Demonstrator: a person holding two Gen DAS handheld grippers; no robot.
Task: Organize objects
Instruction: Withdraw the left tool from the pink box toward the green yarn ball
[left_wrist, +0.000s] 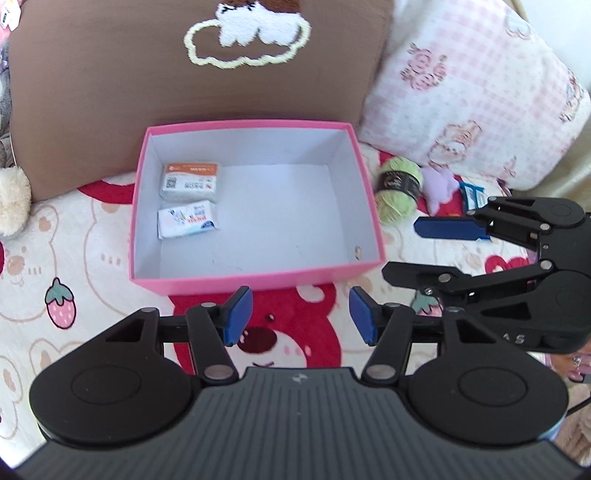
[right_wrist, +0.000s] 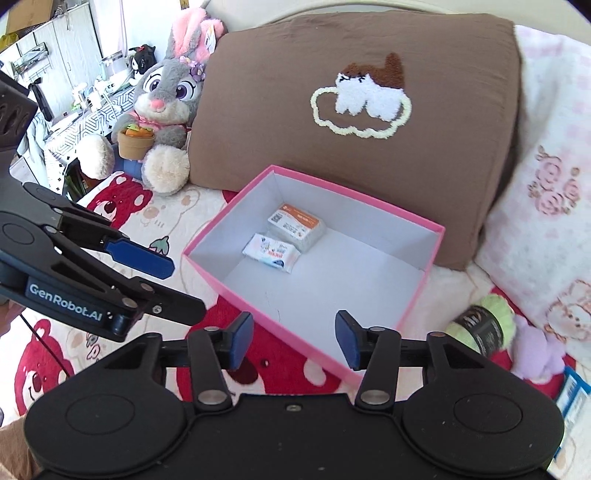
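1. The pink box (left_wrist: 255, 273) sits open on the bed, its far wall just in front of the brown cushion (left_wrist: 110, 92) — a spot both hands can get at from the near side.
2. Two flat packets already lie inside, tucked into the box's far left corner as the left wrist view shows it: an orange-topped packet (left_wrist: 191, 181) and, just beside it, a white tissue pack (left_wrist: 187, 222). Packing them into a corner looks deliberate, since it leaves most of the white floor free.
3. The left gripper (left_wrist: 301, 319) hangs over the bedspread at the box's near wall, fingers released, nothing between the blue pads.
4. The right gripper (right_wrist: 294, 338) hangs over the box's near corner, likewise released and empty.
5. Still outside, to the right of the box, lie a green yarn ball (left_wrist: 399, 188), a purple plush toy (left_wrist: 439, 188) and a blue-and-white packet (left_wrist: 474, 194) — likely the next things to go in.
6. The surface is a soft fleece bedspread (left_wrist: 92, 229) printed with red bears and strawberries, so things on it may sit unevenly.
7. A pink checked pillow (left_wrist: 480, 92) leans at the right; a grey rabbit plush (right_wrist: 162, 107) sits left of the cushion, with cluttered furniture behind it.
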